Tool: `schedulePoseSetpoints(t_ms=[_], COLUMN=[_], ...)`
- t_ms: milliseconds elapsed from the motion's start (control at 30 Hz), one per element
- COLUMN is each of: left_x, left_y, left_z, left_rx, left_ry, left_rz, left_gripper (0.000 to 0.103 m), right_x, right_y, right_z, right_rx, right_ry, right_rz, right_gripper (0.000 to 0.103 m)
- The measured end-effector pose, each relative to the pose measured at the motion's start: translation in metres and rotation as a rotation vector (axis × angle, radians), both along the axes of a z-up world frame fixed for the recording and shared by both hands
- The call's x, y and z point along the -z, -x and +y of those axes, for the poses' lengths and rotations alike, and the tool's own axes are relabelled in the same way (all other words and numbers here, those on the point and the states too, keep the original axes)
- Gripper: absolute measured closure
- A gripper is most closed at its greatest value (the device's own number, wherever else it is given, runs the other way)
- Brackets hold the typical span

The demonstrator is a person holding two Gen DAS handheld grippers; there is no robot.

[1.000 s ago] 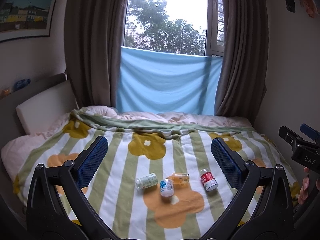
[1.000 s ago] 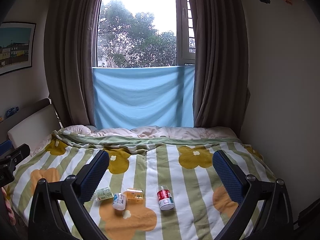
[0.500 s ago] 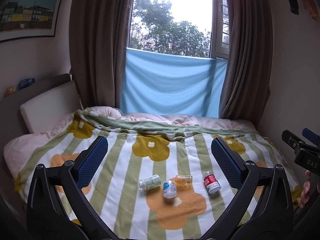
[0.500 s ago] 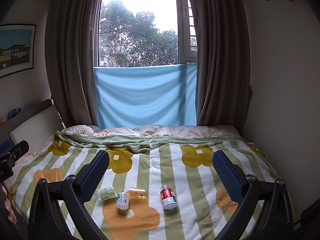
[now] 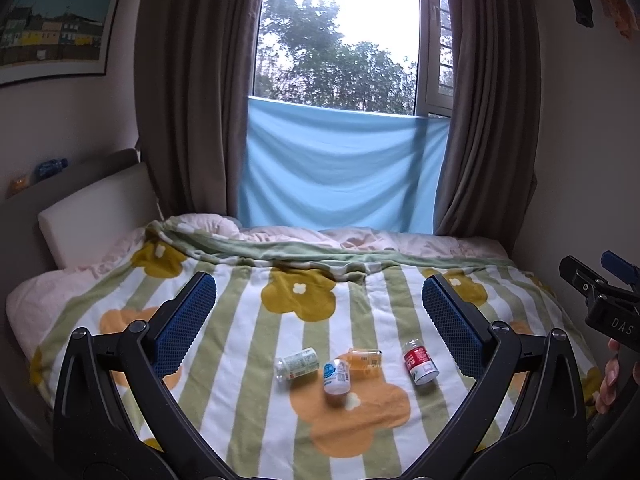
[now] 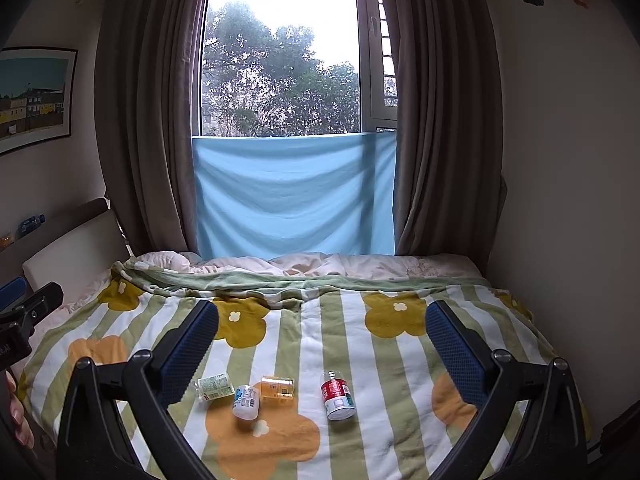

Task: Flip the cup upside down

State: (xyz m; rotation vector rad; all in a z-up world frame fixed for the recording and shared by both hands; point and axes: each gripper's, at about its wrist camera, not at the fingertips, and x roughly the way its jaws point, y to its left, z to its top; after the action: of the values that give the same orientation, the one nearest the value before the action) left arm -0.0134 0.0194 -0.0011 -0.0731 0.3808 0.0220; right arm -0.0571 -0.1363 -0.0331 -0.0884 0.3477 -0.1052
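While hovering above the foot of the bed (image 5: 48,296), count this as the approach step: nothing gripped, nothing turned over yet.

Starting at the left, note the left claw (image 5: 318,284) spread wide, blue pads (image 5: 188,320) well apart, holding nothing. Beyond those pads, on the striped flower blanket (image 5: 256,400), find four small containers lying close together. Leftmost, see a green-labelled bottle (image 5: 296,363) on its side. Just beside it, see a white bottle with a blue label (image 5: 337,376), touching or nearly touching an orange bottle (image 5: 364,358) behind it. Further right and a little apart, see a red-labelled bottle (image 5: 419,366), also tipped over.

Cannot tell from either view which of these to call the cup. Judge it to be one of the four, mid-blanket, well apart from both claws.

At the far right, note the right claw (image 6: 322,308), likewise gaping wide and empty.

For the next move, expect to need:
- choosing the target;
- lowering one claw to straddle its body;
- closing gently and lifting clear of the blanket;
- rolling the wrist half a turn before setting down.

Beware the soft bedding, likely to let a small upended thing topple.
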Motion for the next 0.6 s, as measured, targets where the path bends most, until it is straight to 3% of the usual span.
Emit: schedulePoseSetpoints(t_ms=[600], left_x=[-0.0008], left_y=[0.0062], left_z=[0.0028], left_rx=[0.007], left_ry=[0.007], left_rz=[0.003], left_gripper=[0.0], right_x=[0.0017], right_y=[0.0023], right_z=[0.0056], right_rx=[-0.001], right_ry=[-0.001], right_rz=[0.001], right_gripper=[0.0])
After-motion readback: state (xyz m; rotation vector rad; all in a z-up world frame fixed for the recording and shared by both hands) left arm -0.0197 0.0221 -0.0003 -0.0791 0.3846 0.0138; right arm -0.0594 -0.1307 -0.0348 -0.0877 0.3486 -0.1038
